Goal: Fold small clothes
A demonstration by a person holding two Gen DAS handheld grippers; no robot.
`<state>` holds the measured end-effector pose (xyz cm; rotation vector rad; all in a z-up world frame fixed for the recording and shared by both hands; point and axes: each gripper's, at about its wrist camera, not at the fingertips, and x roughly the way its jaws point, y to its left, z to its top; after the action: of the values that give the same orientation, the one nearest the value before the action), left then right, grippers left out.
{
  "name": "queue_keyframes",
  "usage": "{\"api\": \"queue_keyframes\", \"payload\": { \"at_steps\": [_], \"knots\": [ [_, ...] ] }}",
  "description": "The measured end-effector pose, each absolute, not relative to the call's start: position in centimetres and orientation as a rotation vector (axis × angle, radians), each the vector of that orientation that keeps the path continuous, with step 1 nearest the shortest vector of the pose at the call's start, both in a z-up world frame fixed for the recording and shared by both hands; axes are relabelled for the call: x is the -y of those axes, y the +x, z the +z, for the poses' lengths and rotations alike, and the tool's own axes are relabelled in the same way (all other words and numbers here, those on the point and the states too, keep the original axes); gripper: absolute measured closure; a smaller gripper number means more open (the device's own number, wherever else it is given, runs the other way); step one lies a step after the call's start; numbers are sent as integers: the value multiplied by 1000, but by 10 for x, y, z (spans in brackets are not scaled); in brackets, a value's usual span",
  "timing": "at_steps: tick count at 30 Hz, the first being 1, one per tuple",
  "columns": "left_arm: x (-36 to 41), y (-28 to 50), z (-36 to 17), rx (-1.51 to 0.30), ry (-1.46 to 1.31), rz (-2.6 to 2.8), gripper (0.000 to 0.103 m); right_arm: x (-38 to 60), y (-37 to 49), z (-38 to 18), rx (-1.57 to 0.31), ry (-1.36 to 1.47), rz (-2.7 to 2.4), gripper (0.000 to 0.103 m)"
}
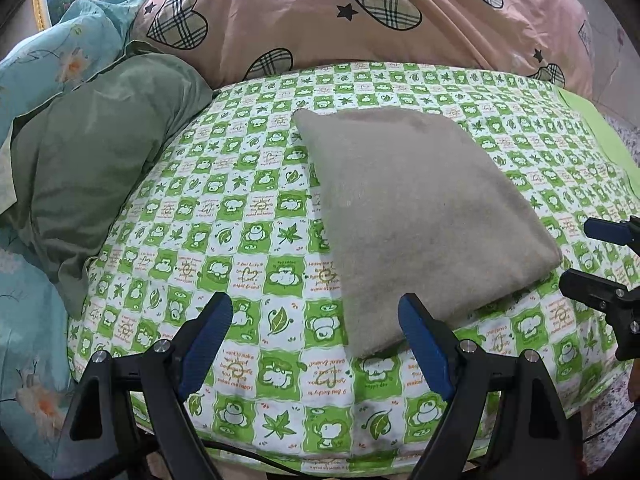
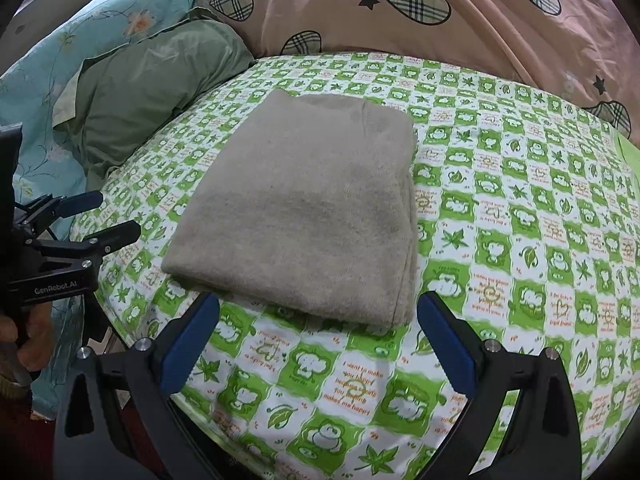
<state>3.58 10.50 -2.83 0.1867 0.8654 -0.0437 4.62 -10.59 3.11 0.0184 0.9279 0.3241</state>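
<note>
The grey cloth (image 1: 416, 216) lies folded into a neat, thick rectangle on the green checked sheet (image 1: 248, 216), flat and square, which reads as a fold finished or nearly so rather than one under way.

The left gripper (image 1: 316, 344) hangs with its blue fingers (image 1: 208, 340) spread wide and nothing between them. The cloth's near corner sits just beyond its right-hand finger, apart from the pad as far as the view shows, so this gripper holds nothing; it seems kept back to leave the stack undisturbed.

The right gripper (image 2: 318, 332) is likewise spread wide and empty. The cloth's near edge lies just ahead of its fingertips, roughly spanning the gap between them, with layered edges showing beside the right-hand finger. That placement suits either a last press or a lift of the whole stack, though which is meant cannot be told.

The green pillow (image 2: 148, 92) and pink quilt (image 2: 440, 16) sit well beyond the fingers, away from the work. A person's hand (image 2: 34, 336) grips the left tool's handle.
</note>
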Motion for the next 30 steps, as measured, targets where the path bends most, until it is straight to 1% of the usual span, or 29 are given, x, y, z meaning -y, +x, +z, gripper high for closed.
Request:
{"api": "queue_keyframes", "payload": {
  "at_steps": [18,30],
  "knots": [
    [-102,38,-29,-891,161,-56,18,103,56,35,-925,11,339,4],
    [-98,35,-22,-867,163,-66,18,105,51,43,-904,5,332,4]
  ]
}}
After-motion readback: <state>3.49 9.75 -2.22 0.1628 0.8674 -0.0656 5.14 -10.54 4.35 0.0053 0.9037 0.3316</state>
